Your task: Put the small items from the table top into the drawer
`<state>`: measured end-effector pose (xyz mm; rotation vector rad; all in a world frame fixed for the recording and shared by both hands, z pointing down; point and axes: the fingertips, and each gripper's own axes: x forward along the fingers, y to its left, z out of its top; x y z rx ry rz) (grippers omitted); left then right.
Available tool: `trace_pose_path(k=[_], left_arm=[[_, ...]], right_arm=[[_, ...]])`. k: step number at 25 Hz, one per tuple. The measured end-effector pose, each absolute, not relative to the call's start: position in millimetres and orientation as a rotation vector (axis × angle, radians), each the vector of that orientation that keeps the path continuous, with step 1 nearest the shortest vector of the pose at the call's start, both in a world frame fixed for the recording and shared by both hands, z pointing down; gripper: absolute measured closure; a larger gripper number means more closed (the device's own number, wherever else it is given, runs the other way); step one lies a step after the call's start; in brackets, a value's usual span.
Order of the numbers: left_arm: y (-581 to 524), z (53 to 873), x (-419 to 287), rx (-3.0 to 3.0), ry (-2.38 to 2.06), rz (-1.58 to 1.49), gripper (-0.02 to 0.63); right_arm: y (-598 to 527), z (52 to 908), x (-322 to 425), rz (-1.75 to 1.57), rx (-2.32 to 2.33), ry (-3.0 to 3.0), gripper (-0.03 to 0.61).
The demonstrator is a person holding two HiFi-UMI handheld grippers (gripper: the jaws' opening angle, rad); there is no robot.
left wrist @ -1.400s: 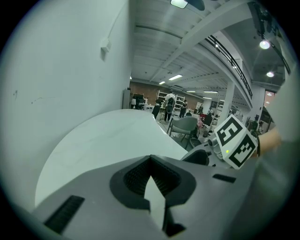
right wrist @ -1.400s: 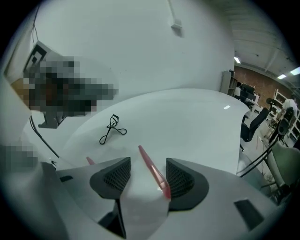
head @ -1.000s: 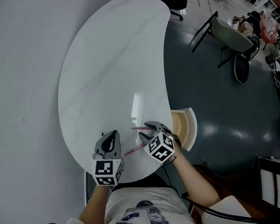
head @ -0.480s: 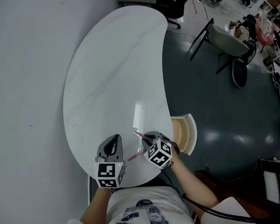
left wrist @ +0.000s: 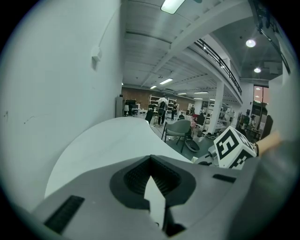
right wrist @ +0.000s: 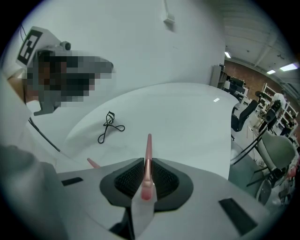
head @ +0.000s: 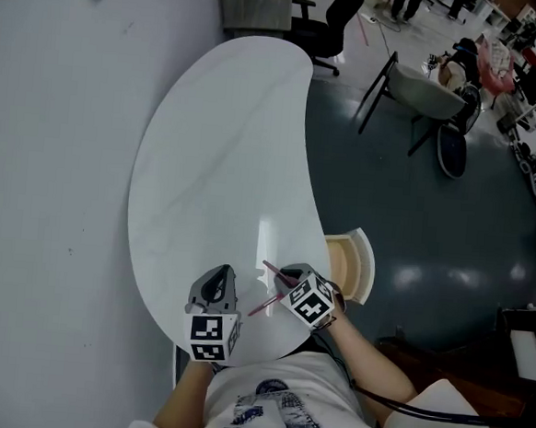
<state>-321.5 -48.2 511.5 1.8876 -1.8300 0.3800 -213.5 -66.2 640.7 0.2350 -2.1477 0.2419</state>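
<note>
Now right tool (right wrist: 148, 174) closing — pink tweezers (right wrist: 148, 145) between jaws.

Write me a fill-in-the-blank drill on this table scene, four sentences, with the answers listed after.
1. The right gripper, jaws closing, has a slim ___ stick between its pads.
2. The eyelash curler lies on the ___ table.
3. The drawer at the table's edge stands ___.
4. The left gripper holds ___.

Missing words: pink; white; open; nothing.
</note>
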Motion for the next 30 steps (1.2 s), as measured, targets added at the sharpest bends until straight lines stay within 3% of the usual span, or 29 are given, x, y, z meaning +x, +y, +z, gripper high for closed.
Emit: trace_pose_path(k=[15,30], left_arm=[[-62,518,-270,1.994,-1.718,0.39,0.594],[-86,512,-182,1.949,-1.775,0.469,0.594]], right_arm=[[-66,588,-175,0.523,0.451,-2.269,0.512],[-85,575,-63,0.639,0.488,-2.325,0.512]])
